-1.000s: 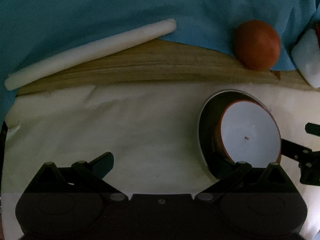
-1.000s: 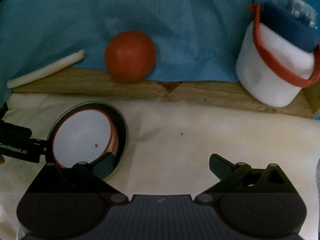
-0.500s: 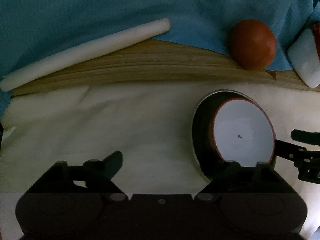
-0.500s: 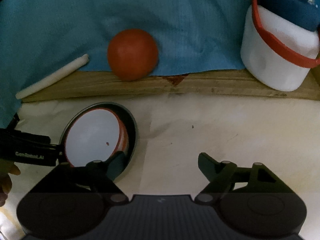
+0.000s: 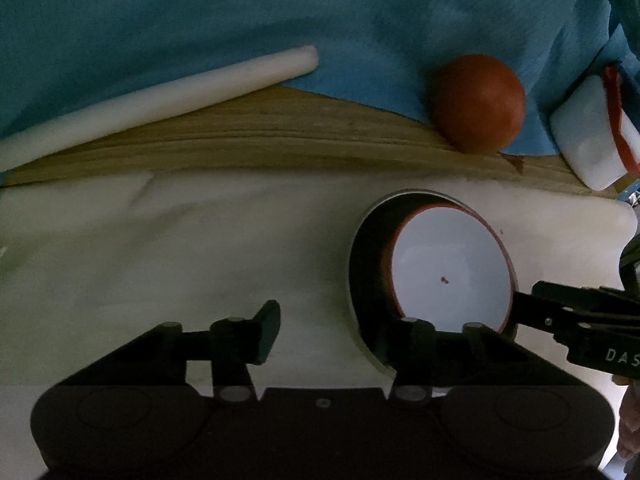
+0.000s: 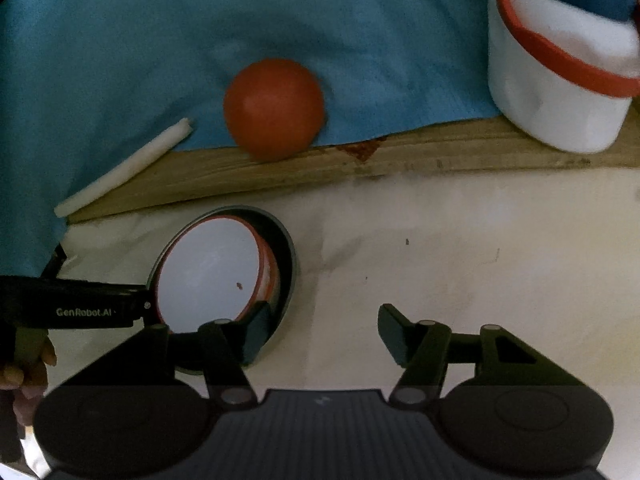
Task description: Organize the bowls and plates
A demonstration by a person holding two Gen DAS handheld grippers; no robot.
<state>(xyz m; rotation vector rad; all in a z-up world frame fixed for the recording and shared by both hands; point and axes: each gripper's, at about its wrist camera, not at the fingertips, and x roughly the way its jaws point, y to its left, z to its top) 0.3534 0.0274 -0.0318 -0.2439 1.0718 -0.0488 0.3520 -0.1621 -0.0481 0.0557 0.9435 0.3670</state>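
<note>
A white bowl with a red rim [image 5: 450, 274] sits nested inside a dark grey bowl [image 5: 366, 280] on the cream cloth; both also show in the right wrist view, the white bowl [image 6: 208, 272] in the dark bowl [image 6: 286, 256]. My left gripper [image 5: 340, 324] is open, its right finger over the dark bowl's near rim. My right gripper [image 6: 324, 332] is open, its left finger at the dark bowl's right rim. Each gripper reaches the bowls from its own side; the right gripper's finger [image 5: 560, 308] shows at the white bowl's right edge.
An orange-red ball [image 5: 478, 104] and a white rod [image 5: 152, 100] lie on a wooden board [image 5: 280, 144] draped with blue cloth [image 5: 200, 12]. A white container with a red band [image 6: 560, 80] stands at the back right.
Both grippers have narrowed their opening and moved closer to the nested bowls. The bowls have not moved.
</note>
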